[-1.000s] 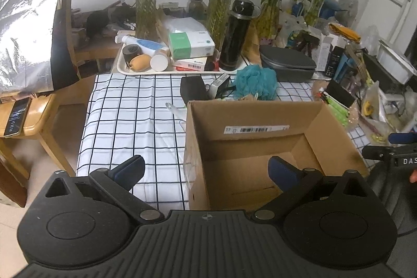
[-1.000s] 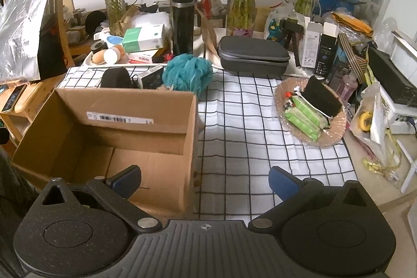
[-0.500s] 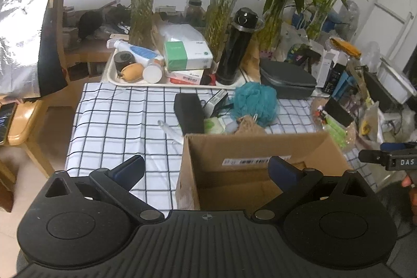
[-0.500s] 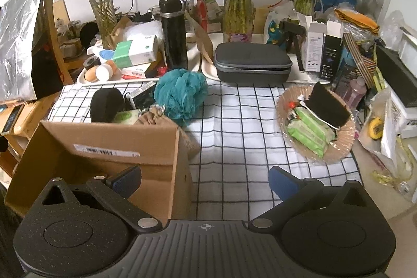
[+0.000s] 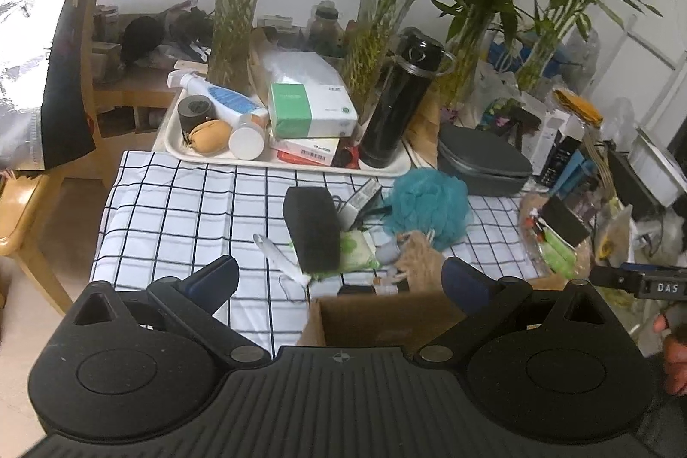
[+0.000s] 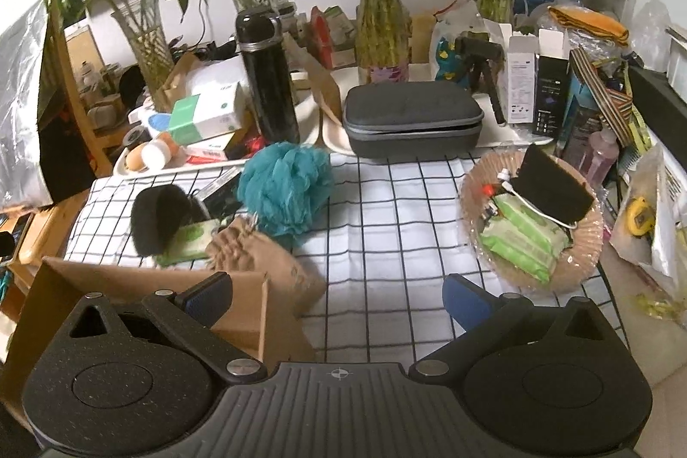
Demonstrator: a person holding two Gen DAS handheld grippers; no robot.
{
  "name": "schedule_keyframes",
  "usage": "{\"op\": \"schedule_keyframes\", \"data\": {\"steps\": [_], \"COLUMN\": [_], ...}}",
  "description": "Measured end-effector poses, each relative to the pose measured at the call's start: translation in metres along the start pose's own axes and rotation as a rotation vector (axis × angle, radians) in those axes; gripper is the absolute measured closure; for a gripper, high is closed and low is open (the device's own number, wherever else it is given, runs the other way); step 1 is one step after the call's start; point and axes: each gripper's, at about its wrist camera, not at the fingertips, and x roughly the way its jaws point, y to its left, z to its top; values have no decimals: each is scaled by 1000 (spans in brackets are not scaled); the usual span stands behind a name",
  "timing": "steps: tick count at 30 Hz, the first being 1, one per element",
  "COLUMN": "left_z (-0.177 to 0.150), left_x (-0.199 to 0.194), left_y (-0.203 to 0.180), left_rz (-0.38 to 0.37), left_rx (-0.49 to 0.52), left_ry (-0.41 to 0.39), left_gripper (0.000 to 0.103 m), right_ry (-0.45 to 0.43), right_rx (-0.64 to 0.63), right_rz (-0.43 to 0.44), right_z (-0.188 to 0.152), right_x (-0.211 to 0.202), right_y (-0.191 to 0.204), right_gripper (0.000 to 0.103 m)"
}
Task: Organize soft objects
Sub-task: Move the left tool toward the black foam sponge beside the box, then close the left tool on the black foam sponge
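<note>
matt brown cardboard box (image 6: 240, 312); fluffy teal mesh pouf (image 6: 283, 192); coarse burlap pouch (image 6: 262, 256); black foam sponge (image 5: 313, 230); checked cloth tablecloth (image 6: 386, 226).

Dim indoor light, fisheye-bent edges, slightly soft, perhaps motion blur

Checked tablecloth (image 6: 386, 243), cardboard box (image 6: 240, 307), teal loofah (image 6: 285, 192)

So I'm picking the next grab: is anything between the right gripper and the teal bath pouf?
Mostly open checked cloth lies between the open right gripper and the teal bath pouf. The tan drawstring bag sits just in front and left of the pouf, touching it, so approach from the right.
</note>
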Motion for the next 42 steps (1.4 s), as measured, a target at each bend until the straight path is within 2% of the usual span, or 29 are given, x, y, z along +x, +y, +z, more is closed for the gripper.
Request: {"op": "schedule_keyframes", "data": {"steps": [12,18,25,32,36,41,42], "left_z": [22,37,46,49,53,51,48], "left_x": [65,98,132,164,177,197,201], "left_y": [21,25,27,26,31,35,34], "left_rz": [21,17,-20,10,-32,-24,-21], "left_rx": [-23,7,49,111,96,98,112], "left_ry": [58,90,120,182,205,249,258], "left_gripper": [0,0,0,1,2,17,26], "right_ry": [-34,-37,-28,-16,-24,-25,-24], "right_rx": [70,77,88,142,166,173,175], "right_rz": [21,-8,-20,-21,-20,-30,-30], "right_z": [19,27,30,29,30,33,33], "right_x": [47,62,73,77,76,79,79], "right_y": [-12,-19,-27,-34,-33,-28,-27], "right_gripper": [0,0,0,0,0,0,0]}}
